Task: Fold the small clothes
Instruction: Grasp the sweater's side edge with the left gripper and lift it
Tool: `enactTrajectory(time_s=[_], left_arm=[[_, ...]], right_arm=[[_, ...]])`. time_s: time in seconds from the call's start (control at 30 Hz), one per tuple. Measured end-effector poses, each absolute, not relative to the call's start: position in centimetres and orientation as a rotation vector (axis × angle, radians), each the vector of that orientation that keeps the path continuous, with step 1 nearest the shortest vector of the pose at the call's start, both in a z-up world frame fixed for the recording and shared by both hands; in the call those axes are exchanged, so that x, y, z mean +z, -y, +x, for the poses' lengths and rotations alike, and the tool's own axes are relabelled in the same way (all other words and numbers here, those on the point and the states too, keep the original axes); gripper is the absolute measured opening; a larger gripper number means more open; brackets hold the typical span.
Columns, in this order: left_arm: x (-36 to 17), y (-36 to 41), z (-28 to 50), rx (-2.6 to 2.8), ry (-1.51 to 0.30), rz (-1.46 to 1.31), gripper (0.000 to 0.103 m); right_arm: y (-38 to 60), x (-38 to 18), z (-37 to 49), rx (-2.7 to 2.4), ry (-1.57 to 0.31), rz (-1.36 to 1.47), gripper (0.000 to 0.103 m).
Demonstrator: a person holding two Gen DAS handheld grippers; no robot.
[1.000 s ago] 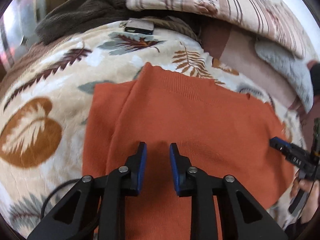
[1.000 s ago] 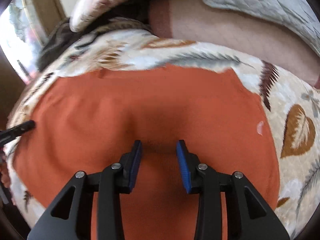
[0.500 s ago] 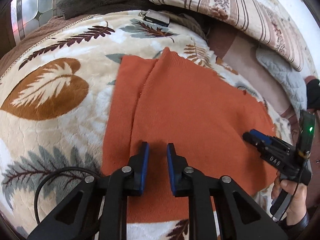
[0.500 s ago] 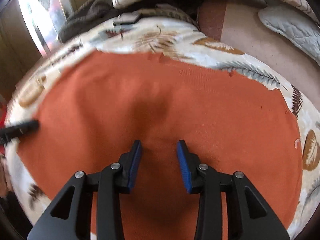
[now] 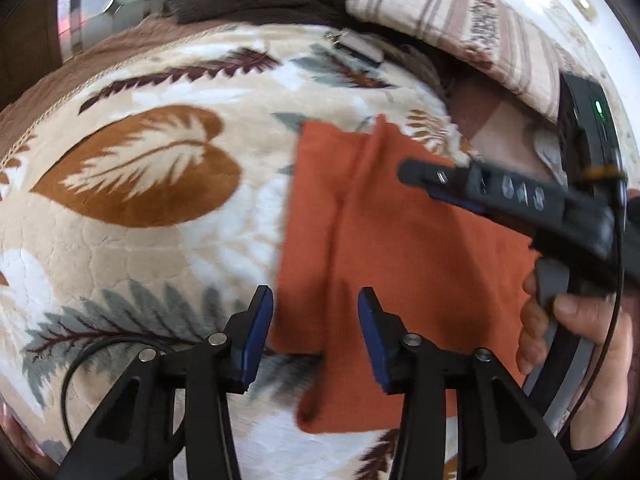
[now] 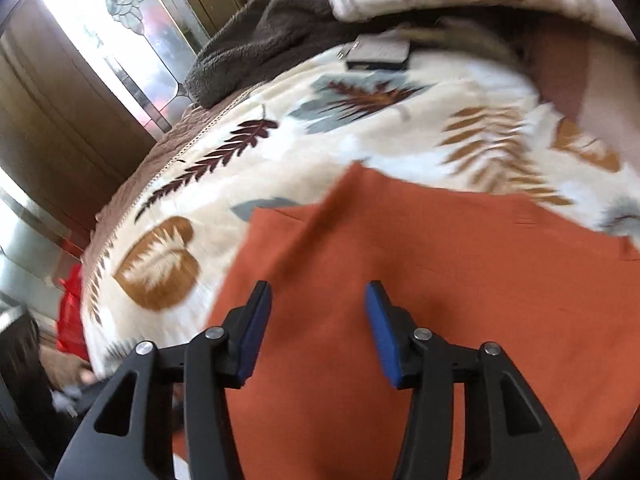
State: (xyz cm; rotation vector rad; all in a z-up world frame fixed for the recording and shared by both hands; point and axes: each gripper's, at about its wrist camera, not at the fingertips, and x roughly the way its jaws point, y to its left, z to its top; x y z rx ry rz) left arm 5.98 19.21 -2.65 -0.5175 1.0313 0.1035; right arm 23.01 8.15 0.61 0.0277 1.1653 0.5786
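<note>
We hold two grippers over one orange garment (image 5: 404, 248) spread on a bed, on a cream blanket (image 5: 132, 248) printed with brown, maroon and grey leaves. The left gripper (image 5: 316, 318) hangs over the garment's left edge, its two blue-padded fingers (image 5: 256, 332) apart and opening, one pad over the blanket and the other over the cloth; we see nothing pinched between them. The right gripper (image 6: 318, 312) points down at the same garment nearer its middle, its two jaws likewise spreading and empty, the orange cloth lying flat beneath the gap. In the left view, the right gripper (image 5: 424, 178) reaches in from the right side above the cloth, carried by one bare hand (image 5: 576, 344) wrapped around its handle, a single green light glowing on its body. The garment shows one long crease running from its far edge toward us, where a folded flap overlaps the rest. At the head of the bed lie one striped pillow (image 5: 460, 20), one dark brown fleece blanket (image 6: 272, 40) bunched beside it, and one small flat grey case (image 6: 380, 54) resting on the leafy cover. A patch of red (image 6: 72, 320) shows off the bed's left side in the right view; we cannot tell what it is.
</note>
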Motion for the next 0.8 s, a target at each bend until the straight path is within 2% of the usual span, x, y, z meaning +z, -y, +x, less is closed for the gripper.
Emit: enactTrajectory(time_s=[0.13, 0.33, 0.5, 0.53, 0.7, 0.77, 0.8], left_arm=[[-3.6, -20.0, 6.1, 0.067, -1.054, -0.595, 0.045], [-4.2, -20.0, 6.6, 0.043, -1.079, -0.627, 0.045], [-4.6, -20.8, 6.3, 0.019, -1.077, -0.687, 0.045], [-4.6, -20.9, 6.3, 0.015, -1.078, -0.695, 0.045], [-4.6, -20.8, 6.4, 0.013, -1.080, -0.701, 0.045], [-4.4, -20.7, 6.6, 0.010, -1.073, -0.699, 0.045], [-4.3, -21.1, 6.7, 0.000, -1.067, -0.698, 0.045]], right_arm=[[-10.6, -1.0, 24.6, 0.587, -1.252, 0.110, 0.052], [-14.5, -1.7, 26.3, 0.533, -1.331, 0.078, 0.078], [-17.4, -2.3, 27.0, 0.427, -1.362, -0.063, 0.079], [-18.2, -2.6, 26.8, 0.413, -1.360, -0.133, 0.077], [-19.8, -3.3, 25.7, 0.361, -1.294, -0.374, 0.048], [-18.6, -2.6, 26.3, 0.359, -1.287, -0.336, 0.019], [-17.6, -2.3, 26.7, 0.373, -1.292, -0.296, 0.016]])
